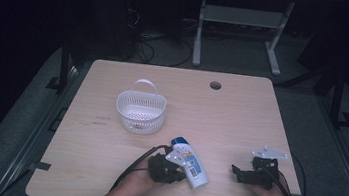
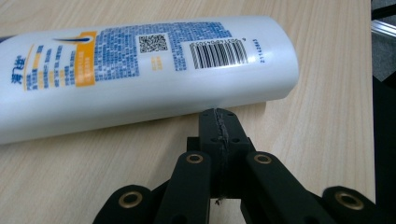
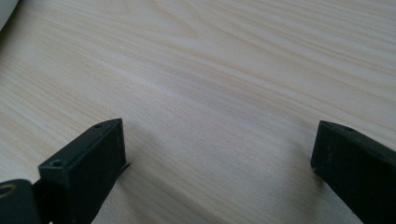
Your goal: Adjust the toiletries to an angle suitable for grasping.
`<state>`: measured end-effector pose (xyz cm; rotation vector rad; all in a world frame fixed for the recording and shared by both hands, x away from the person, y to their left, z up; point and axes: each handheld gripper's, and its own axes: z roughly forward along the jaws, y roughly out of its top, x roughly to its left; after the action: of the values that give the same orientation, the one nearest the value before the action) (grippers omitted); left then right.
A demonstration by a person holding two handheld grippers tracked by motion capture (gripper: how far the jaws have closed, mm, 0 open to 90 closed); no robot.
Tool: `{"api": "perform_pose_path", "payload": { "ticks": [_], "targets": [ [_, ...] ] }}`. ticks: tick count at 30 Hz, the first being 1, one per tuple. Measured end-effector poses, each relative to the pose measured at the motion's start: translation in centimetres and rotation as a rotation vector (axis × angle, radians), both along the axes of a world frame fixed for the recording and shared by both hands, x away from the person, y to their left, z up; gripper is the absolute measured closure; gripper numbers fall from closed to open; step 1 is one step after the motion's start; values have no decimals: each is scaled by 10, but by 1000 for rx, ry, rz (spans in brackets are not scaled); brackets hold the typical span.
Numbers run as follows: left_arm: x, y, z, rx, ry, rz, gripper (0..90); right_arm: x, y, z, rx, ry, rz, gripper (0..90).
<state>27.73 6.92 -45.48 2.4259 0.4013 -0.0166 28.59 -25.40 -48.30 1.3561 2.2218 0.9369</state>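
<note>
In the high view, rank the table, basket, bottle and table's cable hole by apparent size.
1. Table
2. White basket
3. White bottle, lying near the left gripper; smaller than the basket, though nearer the camera
4. Cable hole

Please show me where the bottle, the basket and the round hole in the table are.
bottle point(image 1: 193, 166): high view, on its white labelled body.
basket point(image 1: 139, 118): high view, on its near outer wall.
hole point(image 1: 215, 85): high view, at its dark centre.

basket: on table, left of centre
bottle: lying nearer the person, between left gripper and right gripper
</note>
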Motion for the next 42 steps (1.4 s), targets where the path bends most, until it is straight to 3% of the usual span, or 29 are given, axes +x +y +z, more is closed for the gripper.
{"api": "perform_pose_path", "payload": {
  "ticks": [7,12,19,20,21,26,31,38,42],
  "targets": [
    [1,-3,1,-10,-2,1,900,0,0,0,0,-1,1,26],
    [1,7,3,-15,-8,16,897,0,0,0,0,0,0,26],
    [3,25,9,-23,-24,60,753,0,0,0,0,1,0,26],
    [3,28,9,-22,-31,61,693,0,0,0,0,0,0,26],
    [4,30,10,-24,-34,73,693,0,0,0,0,0,0,26],
    [7,48,12,-38,-60,137,510,-1,0,0,-2,1,-27,26],
    [9,67,12,-23,-86,195,374,-1,0,0,-1,1,-36,28],
    [13,98,10,-12,-101,290,278,-1,0,0,-1,0,-37,30],
    [15,112,9,-2,-99,318,222,-1,0,0,-1,1,-42,29]
  ]
}}
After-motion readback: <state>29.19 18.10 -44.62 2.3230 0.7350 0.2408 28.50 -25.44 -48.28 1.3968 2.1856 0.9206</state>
